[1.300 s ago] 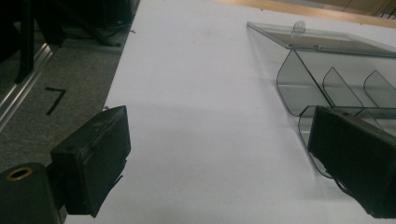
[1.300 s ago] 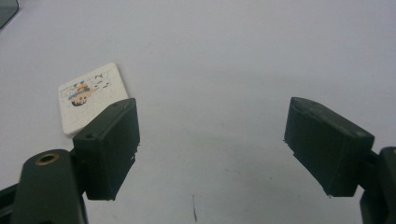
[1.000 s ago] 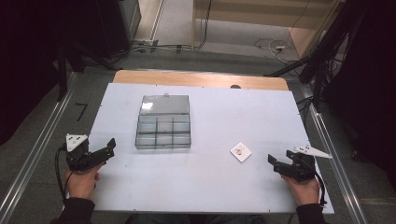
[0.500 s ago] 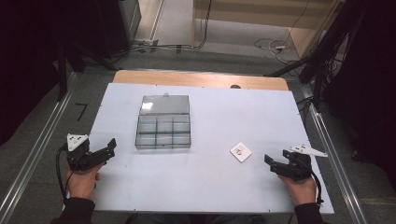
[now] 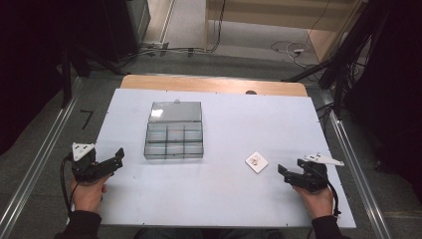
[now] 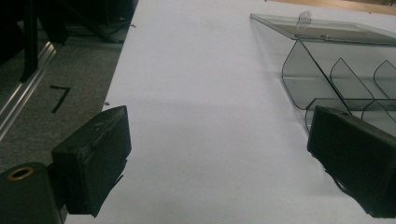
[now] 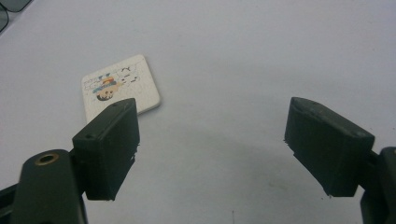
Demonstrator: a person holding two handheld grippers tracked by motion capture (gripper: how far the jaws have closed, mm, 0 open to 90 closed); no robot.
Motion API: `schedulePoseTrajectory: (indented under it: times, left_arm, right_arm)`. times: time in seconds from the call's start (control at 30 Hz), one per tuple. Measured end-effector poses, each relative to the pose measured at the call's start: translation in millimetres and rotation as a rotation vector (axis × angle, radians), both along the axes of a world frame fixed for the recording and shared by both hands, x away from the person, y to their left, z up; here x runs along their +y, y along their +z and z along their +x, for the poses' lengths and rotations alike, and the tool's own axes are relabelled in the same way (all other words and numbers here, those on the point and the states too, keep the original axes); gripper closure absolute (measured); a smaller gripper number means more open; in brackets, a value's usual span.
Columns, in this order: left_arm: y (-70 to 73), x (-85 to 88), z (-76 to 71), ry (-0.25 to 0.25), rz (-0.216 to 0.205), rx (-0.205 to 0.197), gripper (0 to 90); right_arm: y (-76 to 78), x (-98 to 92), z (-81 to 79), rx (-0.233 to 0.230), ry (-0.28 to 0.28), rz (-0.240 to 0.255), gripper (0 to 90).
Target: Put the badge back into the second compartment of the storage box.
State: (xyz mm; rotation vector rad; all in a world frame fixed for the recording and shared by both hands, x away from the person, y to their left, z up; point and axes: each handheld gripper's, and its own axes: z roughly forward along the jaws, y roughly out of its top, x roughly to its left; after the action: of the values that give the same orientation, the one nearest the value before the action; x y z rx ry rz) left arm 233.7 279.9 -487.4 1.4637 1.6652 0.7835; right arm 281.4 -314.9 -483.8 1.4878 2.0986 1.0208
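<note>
White, small, square card with a cartoon picture [image 5: 256,162] lying flat on the pale bench [image 5: 219,199], near the clear plastic box with little compartments [image 5: 174,140]. Right tool [image 5: 283,172] creeping closer since a moment ago, gaping wide, holding nothing. Left tool [image 5: 118,155] resting, also gaping. Probably getting ready for picking up the card.

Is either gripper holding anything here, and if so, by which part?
Nothing is held. Left gripper and right gripper both stand open over bare table; the small card lies flat, untouched, ahead of the right one.
</note>
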Motion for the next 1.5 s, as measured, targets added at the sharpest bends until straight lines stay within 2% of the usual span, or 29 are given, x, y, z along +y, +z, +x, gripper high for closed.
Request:
schedulePoseTrajectory:
  times: [0.67,0.93,1.5]
  left_arm:
    - [-0.9,-1.1,1.1,-0.005,0.006,0.004,6.4]
    - [-0.9,-1.5,1.4,-0.008,0.007,0.004,6.4]
    - [-1.0,-1.2,1.5,-0.007,0.005,0.002,6.4]
  right_arm:
    - [-0.8,13.2,6.5,0.001,0.027,-0.007,16.0]
    - [-2.2,18.0,9.5,0.013,0.038,0.003,11.0]
    - [-6.2,34.0,12.9,0.024,0.070,-0.021,10.4]
